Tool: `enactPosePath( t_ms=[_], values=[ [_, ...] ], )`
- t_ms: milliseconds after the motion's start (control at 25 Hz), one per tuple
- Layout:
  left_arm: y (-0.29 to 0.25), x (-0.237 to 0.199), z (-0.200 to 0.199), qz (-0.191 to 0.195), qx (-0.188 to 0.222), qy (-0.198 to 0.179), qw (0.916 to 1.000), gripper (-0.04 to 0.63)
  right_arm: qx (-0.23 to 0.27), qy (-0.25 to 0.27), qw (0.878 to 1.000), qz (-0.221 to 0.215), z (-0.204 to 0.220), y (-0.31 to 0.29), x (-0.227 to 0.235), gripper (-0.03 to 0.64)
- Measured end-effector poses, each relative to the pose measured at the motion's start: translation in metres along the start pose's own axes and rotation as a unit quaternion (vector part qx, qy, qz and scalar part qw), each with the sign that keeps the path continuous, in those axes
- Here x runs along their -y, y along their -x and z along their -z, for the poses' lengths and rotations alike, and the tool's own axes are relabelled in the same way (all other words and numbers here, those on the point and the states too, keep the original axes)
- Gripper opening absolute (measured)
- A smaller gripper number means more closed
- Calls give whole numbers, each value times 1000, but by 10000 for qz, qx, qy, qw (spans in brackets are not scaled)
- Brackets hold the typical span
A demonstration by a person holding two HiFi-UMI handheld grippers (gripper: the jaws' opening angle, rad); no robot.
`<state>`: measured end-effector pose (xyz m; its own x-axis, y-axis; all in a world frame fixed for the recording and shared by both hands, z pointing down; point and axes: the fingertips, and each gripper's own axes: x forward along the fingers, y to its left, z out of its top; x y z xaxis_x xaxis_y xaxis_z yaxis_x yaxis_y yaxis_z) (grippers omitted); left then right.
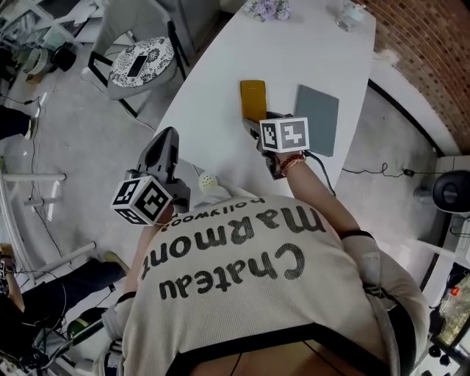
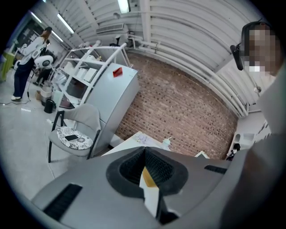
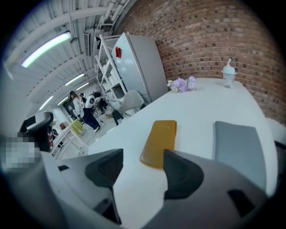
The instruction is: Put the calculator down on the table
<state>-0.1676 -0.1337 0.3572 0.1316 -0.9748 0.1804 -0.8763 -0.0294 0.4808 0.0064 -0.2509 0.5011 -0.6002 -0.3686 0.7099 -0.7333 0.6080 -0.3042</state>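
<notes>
The calculator (image 1: pixel 252 100), a flat orange-yellow slab, lies on the white table (image 1: pixel 220 88). In the right gripper view the calculator (image 3: pixel 159 142) rests flat just beyond the jaws. My right gripper (image 3: pixel 143 172) is open, with only bare tabletop between its dark pads; in the head view the right gripper (image 1: pixel 253 127) sits at the calculator's near end. My left gripper (image 1: pixel 167 138) hangs at the table's left edge with its jaws together and nothing held. In its own view the left gripper (image 2: pixel 144 154) is shut, and a sliver of the calculator (image 2: pixel 149 178) shows below the pads.
A grey pad (image 1: pixel 317 119) lies right of the calculator. Purple flowers (image 1: pixel 268 9) and a small bottle (image 1: pixel 351 13) stand at the table's far end. A chair with a patterned cushion (image 1: pixel 141 62) stands to the left. A small white object (image 1: pixel 208 181) lies near me.
</notes>
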Motion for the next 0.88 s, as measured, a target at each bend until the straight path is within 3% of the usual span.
enactPosePath(
  t_ms=[280,640,880],
  values=[
    [33,35,14,-119,240,-8,9996,2,759,-491,9952,-362,-2,65,-12,180],
    [69,72,35,-236,478,-9,9986,2,1505,-286,9856,-709,0,140,-30,81],
    [89,89,41,-190,514,-38,9985,2,2185,-356,9708,-929,-3,173,-37,20]
  ],
)
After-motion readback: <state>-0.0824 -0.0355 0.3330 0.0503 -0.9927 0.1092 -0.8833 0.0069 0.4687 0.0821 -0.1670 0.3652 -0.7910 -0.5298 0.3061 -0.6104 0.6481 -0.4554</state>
